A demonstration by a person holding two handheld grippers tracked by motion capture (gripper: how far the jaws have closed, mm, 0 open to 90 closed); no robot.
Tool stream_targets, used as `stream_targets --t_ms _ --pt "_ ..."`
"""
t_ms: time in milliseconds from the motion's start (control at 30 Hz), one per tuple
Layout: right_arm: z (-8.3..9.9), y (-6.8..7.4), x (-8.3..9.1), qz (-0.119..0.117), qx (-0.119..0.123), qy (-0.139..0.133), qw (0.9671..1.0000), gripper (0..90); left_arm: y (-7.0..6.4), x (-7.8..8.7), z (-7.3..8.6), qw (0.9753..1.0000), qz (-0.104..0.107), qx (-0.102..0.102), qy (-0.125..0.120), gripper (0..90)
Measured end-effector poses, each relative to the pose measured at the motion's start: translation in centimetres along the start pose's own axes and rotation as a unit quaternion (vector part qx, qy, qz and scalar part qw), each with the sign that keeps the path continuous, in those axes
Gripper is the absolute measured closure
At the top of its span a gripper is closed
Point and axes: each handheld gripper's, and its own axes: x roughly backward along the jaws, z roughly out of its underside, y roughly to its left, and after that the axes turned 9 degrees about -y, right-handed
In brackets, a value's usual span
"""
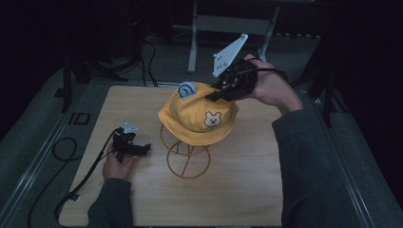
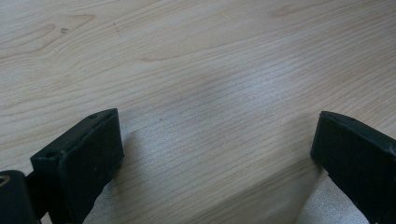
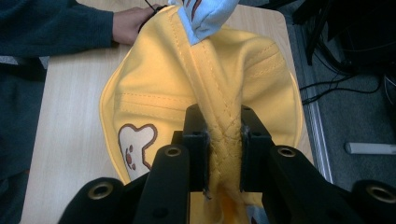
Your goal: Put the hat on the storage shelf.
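Note:
A yellow child's hat (image 1: 197, 113) with a bear patch and a blue ear sits on top of a gold wire stand (image 1: 187, 154) in the middle of the wooden table (image 1: 237, 190). My right gripper (image 1: 216, 92) is at the hat's far right side, shut on a pinched fold of the crown. The right gripper view shows that yellow hat (image 3: 154, 93) fabric squeezed between the jaws of the right gripper (image 3: 223, 140). My left gripper (image 1: 145, 148) rests low on the table left of the stand, and in its own view the left gripper (image 2: 217, 154) is open over bare wood.
A black cable (image 1: 66, 156) trails off the table's left edge to the floor. A grey frame (image 1: 228, 23) stands on the floor behind the table. The person's left hand (image 3: 135, 21) lies beyond the hat in the right gripper view.

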Motion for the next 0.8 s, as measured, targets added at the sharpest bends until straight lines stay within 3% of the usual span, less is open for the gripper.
stream_targets --t_ms 633,800 --pt "-1.1 0.1 -2.3 -0.012 0.008 0.010 0.9999 76.9 0.0 0.0 0.0 1.0000 0.001 0.000 0.000 2.1" --pt "-1.5 0.2 -3.1 -0.024 0.007 0.017 0.9995 76.8 0.0 0.0 0.0 1.0000 0.001 0.000 0.000 2.1"
